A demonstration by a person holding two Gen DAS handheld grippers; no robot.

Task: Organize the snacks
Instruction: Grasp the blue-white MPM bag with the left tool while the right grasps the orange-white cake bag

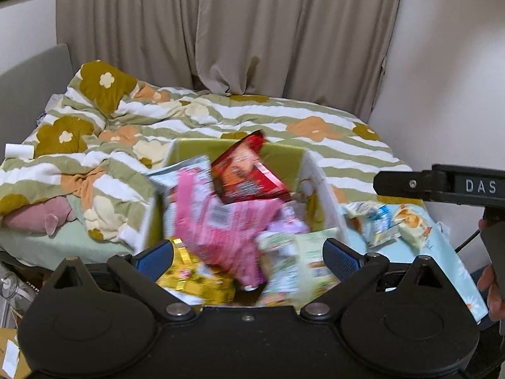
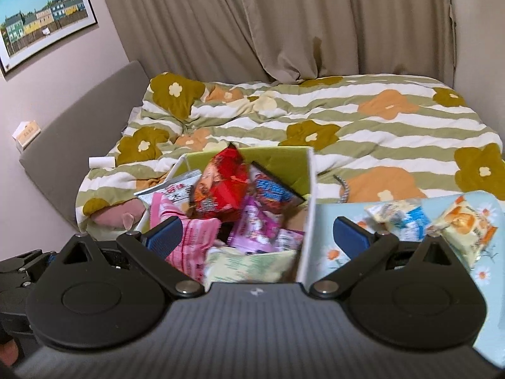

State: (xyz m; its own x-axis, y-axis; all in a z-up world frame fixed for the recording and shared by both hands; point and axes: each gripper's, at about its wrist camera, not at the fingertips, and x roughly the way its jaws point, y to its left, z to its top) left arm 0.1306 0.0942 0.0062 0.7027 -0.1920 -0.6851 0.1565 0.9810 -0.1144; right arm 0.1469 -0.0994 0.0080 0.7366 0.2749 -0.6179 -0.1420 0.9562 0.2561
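Filling the room almost wall to wall, a bed (image 2: pixel 363 132) carries a green-and-white striped quilt (image 1: pixel 252 117) with big flower patches, backed by beige curtains (image 1: pixel 236 31) and a grey headboard (image 2: pixel 79 120) on the left.

On the near part of the bed sits a white box (image 2: pixel 307 221) with a green inside, heaped with snack packets. A red packet (image 1: pixel 249 170) stands tilted on top, its long axis leaning up and away toward the curtains. A pink packet (image 1: pixel 221 221) lies below it, a yellow packet (image 1: pixel 192 278) at the near left corner, and a pale green packet (image 1: pixel 296 262) at the near right.

Just right of the box, two small pale packets (image 2: pixel 432 221) lie on a light blue cloth (image 2: pixel 331 218).

Both the left gripper (image 1: pixel 247 252) and the right gripper (image 2: pixel 257 237) hang over the box with fingers spread wide, gripping nothing.

Only the right view shows a framed picture of houses (image 2: pixel 41 22) on the wall and a blue-and-red packet (image 2: pixel 274 192) deep in the box. Only the left view shows the other tool's black body and a hand (image 1: pixel 492 290) on its handle.
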